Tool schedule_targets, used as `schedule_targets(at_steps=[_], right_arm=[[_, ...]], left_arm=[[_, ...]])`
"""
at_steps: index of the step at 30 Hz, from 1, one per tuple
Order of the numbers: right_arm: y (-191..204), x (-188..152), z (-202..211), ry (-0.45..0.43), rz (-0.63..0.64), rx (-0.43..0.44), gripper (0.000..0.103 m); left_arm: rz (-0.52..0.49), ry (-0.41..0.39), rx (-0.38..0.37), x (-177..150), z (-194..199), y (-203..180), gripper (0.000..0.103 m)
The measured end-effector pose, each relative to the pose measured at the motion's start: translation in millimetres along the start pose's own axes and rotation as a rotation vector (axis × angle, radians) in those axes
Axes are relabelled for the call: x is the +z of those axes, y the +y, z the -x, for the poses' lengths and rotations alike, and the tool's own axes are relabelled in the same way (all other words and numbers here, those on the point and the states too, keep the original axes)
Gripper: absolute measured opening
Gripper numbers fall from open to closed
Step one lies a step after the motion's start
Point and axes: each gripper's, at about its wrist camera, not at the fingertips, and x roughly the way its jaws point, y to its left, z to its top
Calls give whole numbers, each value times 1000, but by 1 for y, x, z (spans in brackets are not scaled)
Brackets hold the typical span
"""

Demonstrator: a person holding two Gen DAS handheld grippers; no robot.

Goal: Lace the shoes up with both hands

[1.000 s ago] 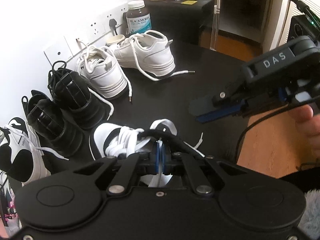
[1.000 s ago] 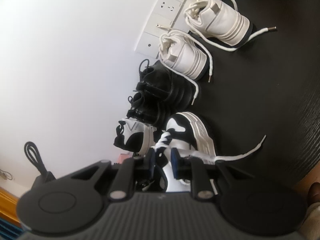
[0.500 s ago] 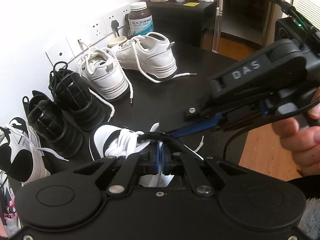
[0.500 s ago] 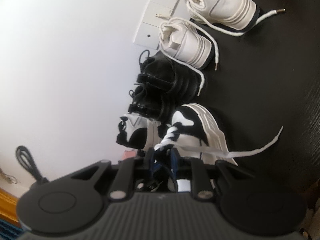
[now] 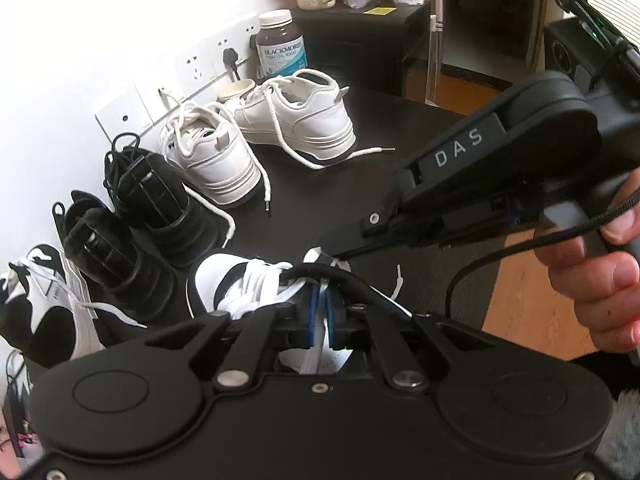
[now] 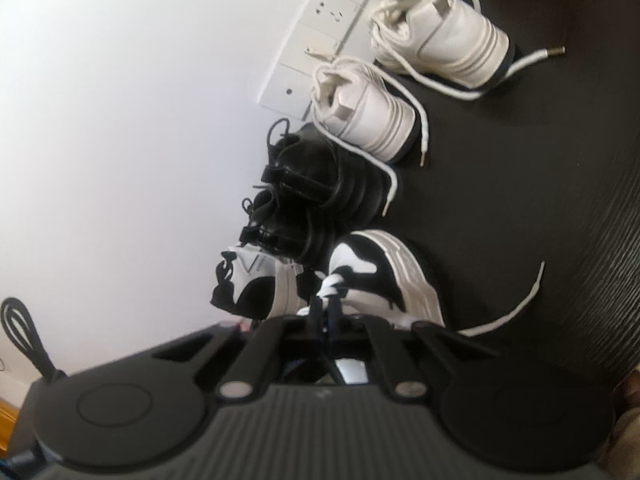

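at the far left of the left wrist view a second black-and-white sneaker [image 5: 38,304] is cut off by the frame edge, and the black-and-white shoe [image 5: 224,284] being laced is half hidden behind the left gripper [image 5: 320,312]. its heel is out of sight, so only the toe and the laced throat show. the left gripper's blue pads stand a sliver apart and are opening, with a flat white lace [image 5: 318,332] running between them; whether the pads press it is hard to say. further right, the right gripper [image 5: 340,254] comes in from the side, held by a hand [image 5: 592,264], its fingertips closed together on a bit of white lace at the shoe's tongue. in the right wrist view the pinched lace is blurred and hard to make out.

the surface is a dark table [image 5: 320,200] against a white wall with sockets [image 5: 192,68]. black shoes [image 5: 140,220], white sneakers [image 5: 256,136] and a supplement bottle [image 5: 280,44] sit along it; orange flooring shows beyond.

the worked shoe lies near the table's front edge, toe pointing away toward the wall, its long axis running from the grippers toward the black shoes.
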Motion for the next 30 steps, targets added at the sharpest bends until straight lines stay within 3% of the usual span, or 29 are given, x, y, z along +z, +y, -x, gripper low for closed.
schedule_targets(at_steps=[2,3,9,17,22,25,30], right_arm=[[-2,-1,4,-13,-6,-3,2],[-3,-2,6,-20,-11,-3,2],[-4,4,27,-120,-10,-2,1],[3,0,15,27,8,45,8],[2,-4,1,20,-5,10,8],[2,-6,-2,9,-2,1,3],[4,-5,-4,23,8,-18,6]], left_arm=[[10,-6,-2,-2,5,2,42],[16,-9,-6,-2,6,3,44],[16,-10,18,-5,8,3,43],[12,3,36,-6,5,-2,43],[19,8,53,-10,4,-4,43],[40,9,57,-10,4,-3,43],[54,9,57,-11,4,-3,43]])
